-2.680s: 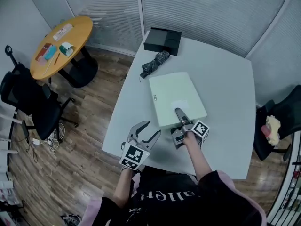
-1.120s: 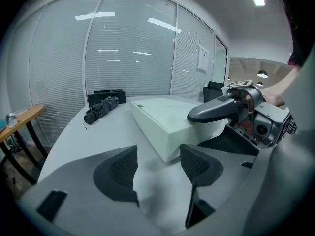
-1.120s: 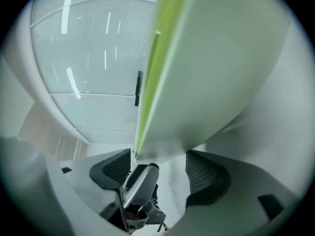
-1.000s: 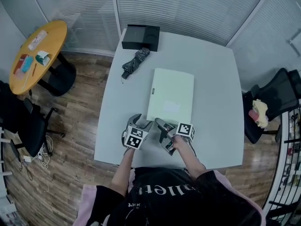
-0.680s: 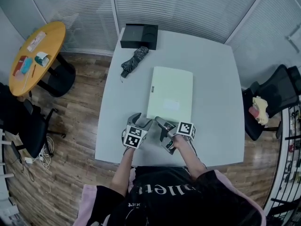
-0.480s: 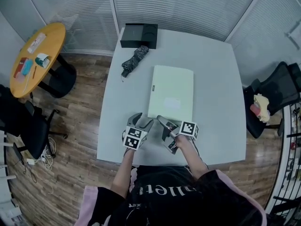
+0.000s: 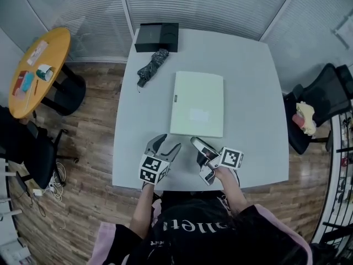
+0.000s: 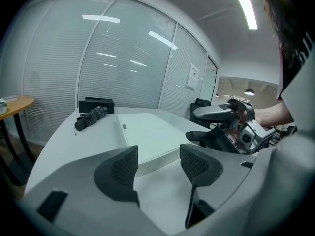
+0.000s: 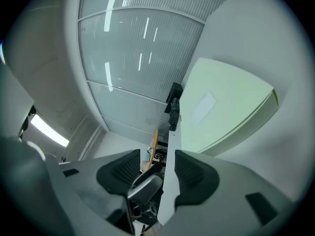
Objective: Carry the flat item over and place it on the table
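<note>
Head view — flat item [image 7: 197, 104] lies lengthwise, long axis near-to-far

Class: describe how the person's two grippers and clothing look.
The left gripper and right gripper are grey, curved two-jaw tools with dark cross-hatched pads. Each carries a white cube with black square markers. The right one's jaws have just been closing, nothing between them. The person wears a black top with pale lettering and pink trim.
</note>
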`<act>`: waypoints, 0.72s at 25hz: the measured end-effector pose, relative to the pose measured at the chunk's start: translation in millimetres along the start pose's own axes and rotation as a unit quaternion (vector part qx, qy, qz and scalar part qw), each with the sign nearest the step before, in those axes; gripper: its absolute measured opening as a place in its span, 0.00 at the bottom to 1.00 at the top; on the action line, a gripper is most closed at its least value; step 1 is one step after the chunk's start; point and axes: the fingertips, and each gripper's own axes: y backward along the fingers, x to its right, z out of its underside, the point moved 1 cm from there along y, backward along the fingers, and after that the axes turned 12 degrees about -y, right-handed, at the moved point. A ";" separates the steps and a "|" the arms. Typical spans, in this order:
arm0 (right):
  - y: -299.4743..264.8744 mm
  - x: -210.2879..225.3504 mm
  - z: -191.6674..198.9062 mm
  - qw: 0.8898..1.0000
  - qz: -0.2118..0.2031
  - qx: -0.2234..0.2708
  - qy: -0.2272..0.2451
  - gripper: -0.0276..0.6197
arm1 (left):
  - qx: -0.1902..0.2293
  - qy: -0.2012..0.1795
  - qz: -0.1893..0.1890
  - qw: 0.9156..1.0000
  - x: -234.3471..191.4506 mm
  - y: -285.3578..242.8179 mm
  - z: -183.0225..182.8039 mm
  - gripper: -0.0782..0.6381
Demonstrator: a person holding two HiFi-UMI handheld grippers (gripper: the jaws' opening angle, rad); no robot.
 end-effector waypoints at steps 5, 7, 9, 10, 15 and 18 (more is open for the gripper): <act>22.2 -19.7 7.2 0.996 -0.004 -0.015 0.083 0.31 | 0.036 -0.001 0.014 0.999 27.3 18.6 -25.5 0.50; 33.0 -25.6 13.4 0.994 -0.001 -0.018 0.110 0.30 | 0.047 -0.003 0.021 0.999 41.2 27.6 -33.7 0.50; 44.8 -31.1 19.0 0.991 -0.002 -0.020 0.134 0.28 | 0.055 -0.007 0.028 0.998 55.5 36.0 -41.1 0.50; 51.4 -32.4 22.1 0.990 -0.004 -0.022 0.142 0.27 | 0.059 -0.010 0.032 0.998 63.5 40.1 -44.7 0.50; 95.3 -34.4 40.0 0.989 -0.010 -0.018 0.149 0.22 | 0.078 -0.020 0.050 0.996 109.3 58.3 -61.1 0.46; 129.3 -39.0 52.5 0.985 -0.009 -0.016 0.172 0.17 | 0.086 -0.025 0.061 0.994 140.7 65.5 -67.8 0.46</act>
